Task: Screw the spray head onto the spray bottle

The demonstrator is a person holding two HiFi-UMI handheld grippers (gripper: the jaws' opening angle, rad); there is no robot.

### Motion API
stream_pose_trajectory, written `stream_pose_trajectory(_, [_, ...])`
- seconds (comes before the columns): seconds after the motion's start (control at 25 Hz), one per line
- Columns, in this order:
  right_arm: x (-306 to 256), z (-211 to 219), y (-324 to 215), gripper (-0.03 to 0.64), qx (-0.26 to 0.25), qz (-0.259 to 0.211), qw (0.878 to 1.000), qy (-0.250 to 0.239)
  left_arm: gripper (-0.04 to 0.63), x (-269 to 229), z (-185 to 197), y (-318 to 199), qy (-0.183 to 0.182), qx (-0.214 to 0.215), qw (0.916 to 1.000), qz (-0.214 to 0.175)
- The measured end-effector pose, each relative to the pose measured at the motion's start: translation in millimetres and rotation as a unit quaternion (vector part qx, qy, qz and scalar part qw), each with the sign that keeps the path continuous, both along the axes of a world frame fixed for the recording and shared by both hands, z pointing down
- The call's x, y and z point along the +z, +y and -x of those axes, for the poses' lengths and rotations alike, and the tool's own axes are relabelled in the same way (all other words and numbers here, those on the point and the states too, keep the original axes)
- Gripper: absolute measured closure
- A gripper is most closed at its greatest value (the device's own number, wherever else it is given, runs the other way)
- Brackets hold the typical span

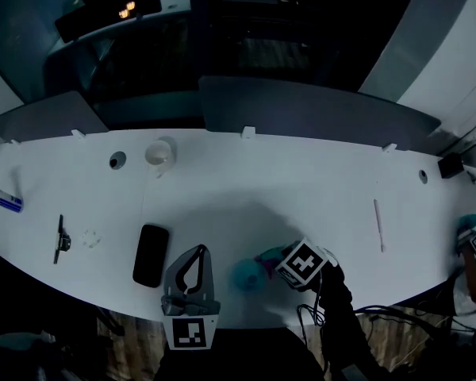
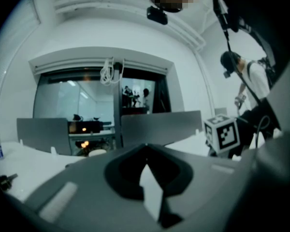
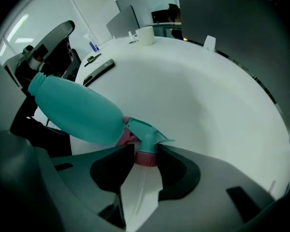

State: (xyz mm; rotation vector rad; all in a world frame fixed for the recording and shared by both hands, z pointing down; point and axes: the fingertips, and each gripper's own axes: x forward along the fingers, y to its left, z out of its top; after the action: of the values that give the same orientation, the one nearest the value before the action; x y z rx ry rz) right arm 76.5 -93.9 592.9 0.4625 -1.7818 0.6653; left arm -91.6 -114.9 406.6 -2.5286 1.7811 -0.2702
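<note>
The right gripper (image 3: 145,161) pointed steeply down at the white table (image 1: 301,181), well to the right of the black phone (image 1: 151,255). Its jaws pinched the spray head (image 3: 146,135) by the pink collar, one pad on each side, with the teal trigger part sticking out beyond the tips. A thin clear tube ran back from the collar between the jaws. The head was not on the bottle's neck.

The teal spray bottle (image 3: 77,111) lay on its side just beside the spray head, between it and the phone, near the table's front edge. Its rounded body stretched away toward the phone. Whether the head's nozzle touched the bottle could not be told. In the head view the gripper's marker cube (image 1: 304,262) covered most of the grip, and only a patch of teal showed on the side toward the phone.

The left gripper (image 1: 198,252) sat just right of the phone, at the front edge — its jaws pressed together with nothing between them, pointing roughly level across the table.

Farther back from the phone stood a white cup (image 1: 159,154). Left of the phone lay a small black tool (image 1: 61,239), and far to its right — past both grippers — a thin white stick (image 1: 378,225).
</note>
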Motion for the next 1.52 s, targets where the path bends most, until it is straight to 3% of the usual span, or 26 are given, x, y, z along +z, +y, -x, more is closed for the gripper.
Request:
stream_pose_trajectory(0.12, [1.1, -0.1, -1.0, 0.469, 0.004, 0.001, 1.0, 0.0, 0.589, 0.0, 0.9, 0.1, 0.008, -0.006, 0.9999, 0.0])
stream_pose_trajectory(0.28, [7.3, 3.8, 1.6, 0.469, -0.035, 0.004, 0.999, 0.037, 0.589, -2.9, -3.7, 0.2, -0.033, 0.015, 0.9992, -0.017])
stream_pose_trajectory(0.36, [7.0, 1.7, 2.6, 0.471, -0.061, 0.007, 0.996, 0.069, 0.589, -5.2, -6.6, 1.3, -0.034, 0.018, 0.9991, -0.02])
stream_pose_trajectory(0.44, [4.8, -3.7, 0.7, 0.471, -0.067, 0.001, 0.995, 0.078, 0.589, -5.4, -7.5, 3.4, -0.008, 0.008, 0.9998, -0.014])
stream_pose_trajectory(0.52, [1.9, -5.2, 0.3, 0.471, -0.037, -0.006, 0.999, 0.038, 0.589, -4.9, -5.8, 5.1, 0.016, -0.004, 0.9998, -0.008])
stream_pose_trajectory(0.6, [-3.9, -3.5, -1.2, 0.471, 0.008, -0.023, 0.999, -0.026, 0.589, -5.2, -3.0, 6.4, 0.011, -0.005, 0.9999, -0.009])
stream_pose_trajectory(0.72, [-24.6, -6.7, -9.4, 0.471, 0.062, -0.072, 0.99, -0.105, 0.589, -5.8, -0.4, 7.1, 0.008, -0.007, 0.9999, -0.011])
stream_pose_trajectory(0.8, [-49.5, -7.0, -17.5, 0.471, 0.079, -0.13, 0.975, -0.16, 0.589, -8.5, -1.1, 6.7, 0.014, -0.009, 0.9997, -0.016])
stream_pose_trajectory(0.88, [-80.3, -4.4, -22.9, 0.472, 0.077, -0.204, 0.953, -0.211, 0.589, -12.0, -3.7, 6.6, 0.022, -0.009, 0.9996, -0.018])
stream_pose_trajectory(1.04, [-151.8, 15.5, -19.9, 0.471, 0.041, -0.344, 0.887, -0.306, 0.589, -23.3, -15.5, 4.5, 0.027, 0.006, 0.9992, -0.027])
stream_pose_trajectory(1.16, [-189.2, 32.2, -6.3, 0.472, 0.016, -0.392, 0.843, -0.369, 0.589, -32.0, -28.8, -0.2, 0.035, 0.023, 0.9985, -0.037])
stream_pose_trajectory(1.36, [-216.2, 49.7, 13.9, 0.472, -0.009, -0.402, 0.809, -0.429, 0.589, -26.6, -38.3, -13.8, 0.055, 0.024, 0.9982, -0.008])
stream_pose_trajectory(1.52, [-220.8, 57.8, 28.2, 0.472, -0.036, -0.389, 0.801, -0.453, 0.589, -35.6, -54.5, -12.5, 0.08, 0.061, 0.9948, -0.018])
